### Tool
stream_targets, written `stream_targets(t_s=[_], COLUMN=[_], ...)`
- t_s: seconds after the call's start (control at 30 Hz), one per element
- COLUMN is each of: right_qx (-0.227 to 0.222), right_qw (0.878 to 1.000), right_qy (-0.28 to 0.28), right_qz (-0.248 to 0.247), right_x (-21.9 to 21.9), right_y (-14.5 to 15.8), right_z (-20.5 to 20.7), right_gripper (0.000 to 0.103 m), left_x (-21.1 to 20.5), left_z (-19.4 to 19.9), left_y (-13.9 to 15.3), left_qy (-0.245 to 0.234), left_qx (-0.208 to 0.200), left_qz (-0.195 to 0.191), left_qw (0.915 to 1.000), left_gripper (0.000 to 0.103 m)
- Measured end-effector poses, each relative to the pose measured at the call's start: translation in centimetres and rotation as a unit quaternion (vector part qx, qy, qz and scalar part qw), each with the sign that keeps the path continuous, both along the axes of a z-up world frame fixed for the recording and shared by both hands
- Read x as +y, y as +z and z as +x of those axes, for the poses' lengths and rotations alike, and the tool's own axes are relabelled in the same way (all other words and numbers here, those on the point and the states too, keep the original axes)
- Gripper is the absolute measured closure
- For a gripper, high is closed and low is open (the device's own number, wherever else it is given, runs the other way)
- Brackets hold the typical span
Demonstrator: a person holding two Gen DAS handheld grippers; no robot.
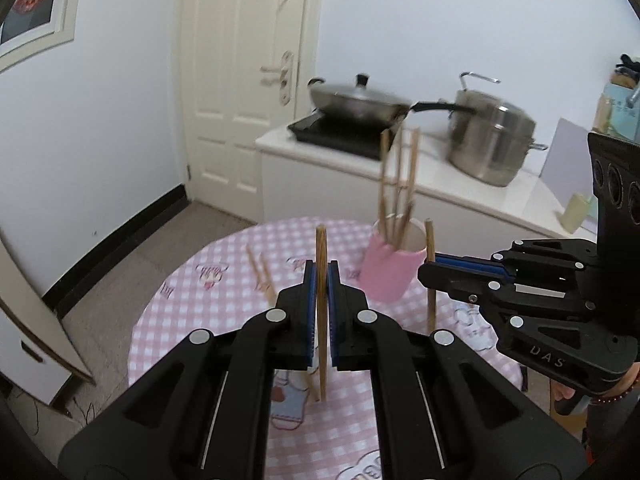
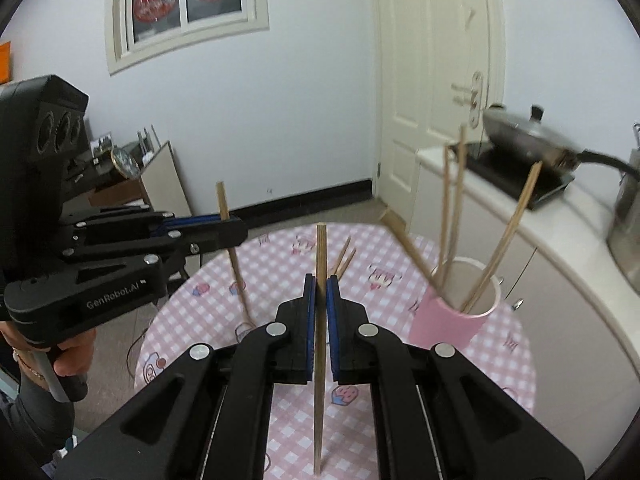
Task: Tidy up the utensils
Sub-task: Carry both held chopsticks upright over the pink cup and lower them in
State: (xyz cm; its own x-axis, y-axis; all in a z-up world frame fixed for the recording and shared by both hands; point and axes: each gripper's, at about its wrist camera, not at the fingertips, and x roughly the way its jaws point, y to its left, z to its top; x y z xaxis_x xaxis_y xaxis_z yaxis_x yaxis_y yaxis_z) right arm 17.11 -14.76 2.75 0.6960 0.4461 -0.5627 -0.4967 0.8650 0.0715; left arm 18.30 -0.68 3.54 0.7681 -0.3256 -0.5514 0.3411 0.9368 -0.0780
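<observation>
In the left wrist view my left gripper (image 1: pixel 321 270) is shut on an upright wooden chopstick (image 1: pixel 321 248), held above the pink checked table (image 1: pixel 224 280). To its right, my right gripper (image 1: pixel 426 274) is shut on a second upright chopstick (image 1: pixel 430 308), just beside the pink cup (image 1: pixel 390 268), which holds several chopsticks. Two loose chopsticks (image 1: pixel 262 276) lie on the cloth. In the right wrist view the right gripper (image 2: pixel 321 284) clamps its chopstick (image 2: pixel 320 248), and the left gripper (image 2: pixel 240 232) holds its chopstick (image 2: pixel 240 280) at the left. The cup (image 2: pixel 452 320) stands at the right.
Behind the table runs a white counter (image 1: pixel 440 184) with a lidded wok (image 1: pixel 360 104) on a black cooktop and a steel pot (image 1: pixel 492 140). A white door (image 1: pixel 240 80) stands at the back. A person's hand (image 2: pixel 72 352) grips the left handle.
</observation>
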Motion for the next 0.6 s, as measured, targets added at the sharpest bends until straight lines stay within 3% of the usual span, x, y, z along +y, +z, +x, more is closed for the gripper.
stream_targets(t_s=[0.27, 0.6], right_qx=[-0.048, -0.083], right_qw=[0.998, 0.994], right_qy=[-0.033, -0.067], right_qz=[0.023, 0.01], right_x=[-3.6, -6.1], right_y=[3.6, 6.1], right_z=[-0.8, -0.5], right_gripper=[0.099, 0.099], left_x=[-2.7, -6.0], left_z=[0.1, 0.6], left_y=[2.8, 6.3], left_qy=[-0.02, -0.039], left_qx=[-0.029, -0.06], left_qz=[-0.013, -0.024], left_qw=[0.9993, 0.9972], left_gripper=[0.098, 0.098])
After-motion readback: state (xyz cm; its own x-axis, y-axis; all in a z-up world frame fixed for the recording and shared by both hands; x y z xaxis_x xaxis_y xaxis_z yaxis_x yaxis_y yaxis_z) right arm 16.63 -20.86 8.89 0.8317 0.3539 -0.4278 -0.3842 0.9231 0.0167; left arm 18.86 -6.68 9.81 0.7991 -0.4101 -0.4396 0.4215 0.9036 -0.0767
